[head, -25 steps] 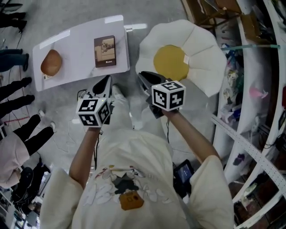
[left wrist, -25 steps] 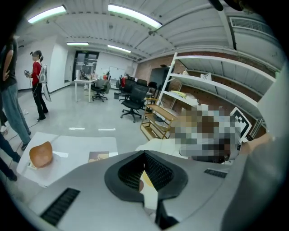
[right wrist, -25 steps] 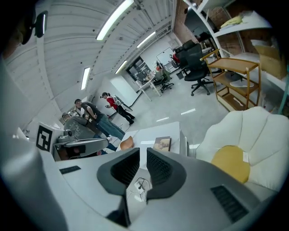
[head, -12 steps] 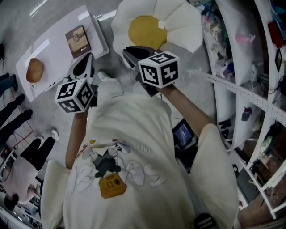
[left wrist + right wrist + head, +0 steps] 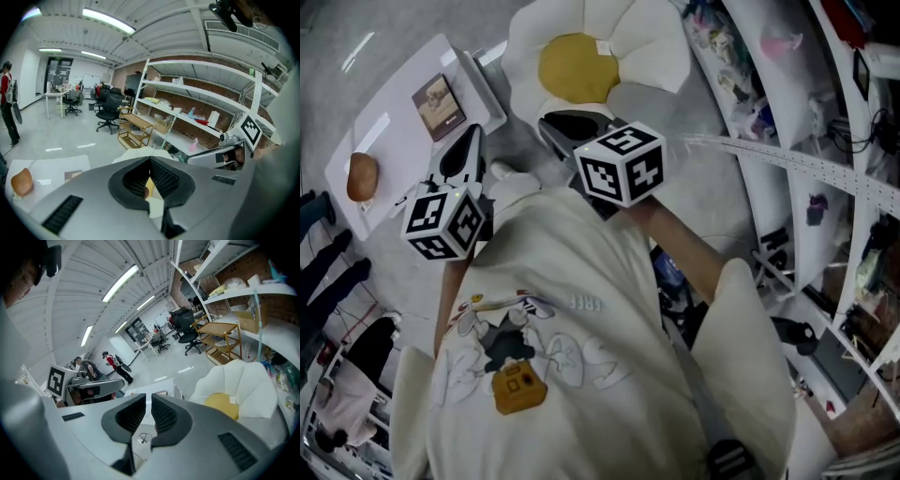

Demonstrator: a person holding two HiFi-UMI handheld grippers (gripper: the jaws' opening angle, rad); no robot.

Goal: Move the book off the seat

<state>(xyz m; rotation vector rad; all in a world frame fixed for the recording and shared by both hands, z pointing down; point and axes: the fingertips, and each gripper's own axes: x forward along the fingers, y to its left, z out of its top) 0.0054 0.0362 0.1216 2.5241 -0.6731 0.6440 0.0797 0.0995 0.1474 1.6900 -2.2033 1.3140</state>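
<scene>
The brown-covered book (image 5: 438, 106) lies flat on the low white table (image 5: 394, 141), not on the seat. The seat (image 5: 647, 47) is a white flower-shaped cushion chair with a bare yellow centre (image 5: 577, 66), standing right of the table. My left gripper (image 5: 474, 134) is shut and empty, held close to the body with its tip toward the table's near edge. My right gripper (image 5: 547, 123) points at the seat's near rim; its jaws are closing over a narrow gap with nothing between them. From the left gripper view, the book (image 5: 72, 176) shows on the table.
A brown rounded object (image 5: 362, 176) lies at the table's far left end. White shelving (image 5: 825, 141) full of goods runs along the right. People's legs (image 5: 328, 281) stand at the left. Cables and a dark device (image 5: 670, 272) lie on the floor beside me.
The head view has swung round, so table and seat now sit further up and left in the picture. Both grippers stay held in front of the body; the book has not moved.
</scene>
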